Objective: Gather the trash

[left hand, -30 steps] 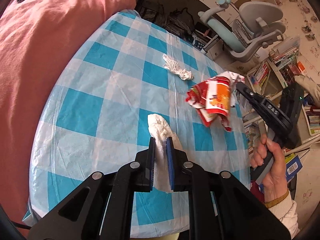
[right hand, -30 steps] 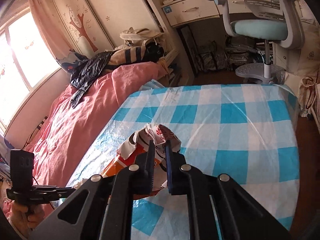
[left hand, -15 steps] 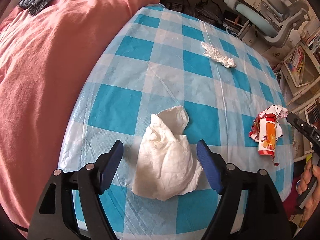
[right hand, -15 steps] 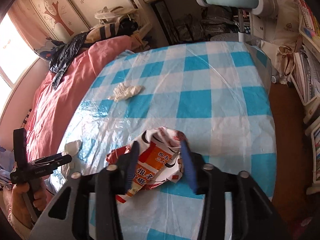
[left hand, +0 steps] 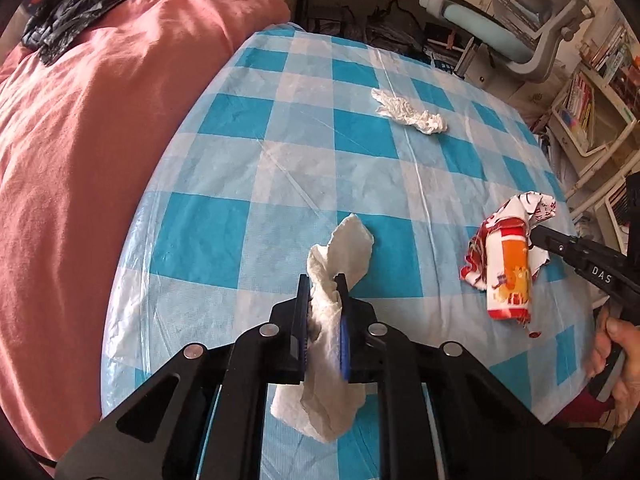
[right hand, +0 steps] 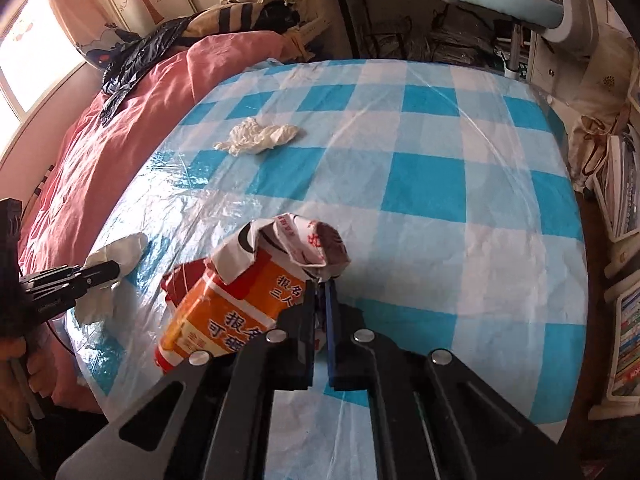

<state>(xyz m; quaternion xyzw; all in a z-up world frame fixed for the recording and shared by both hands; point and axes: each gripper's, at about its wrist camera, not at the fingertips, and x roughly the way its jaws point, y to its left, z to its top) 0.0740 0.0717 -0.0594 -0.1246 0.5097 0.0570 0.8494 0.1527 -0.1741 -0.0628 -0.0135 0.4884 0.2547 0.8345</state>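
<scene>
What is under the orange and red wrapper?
Under the crumpled wrapper shows only the blue checked tablecloth. The right claw pinches its edge. Whatever lies directly beneath the wrapper is covered.

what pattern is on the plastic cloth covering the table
Blue and white checks on the plastic tablecloth, clearest in the right wrist view.
</scene>
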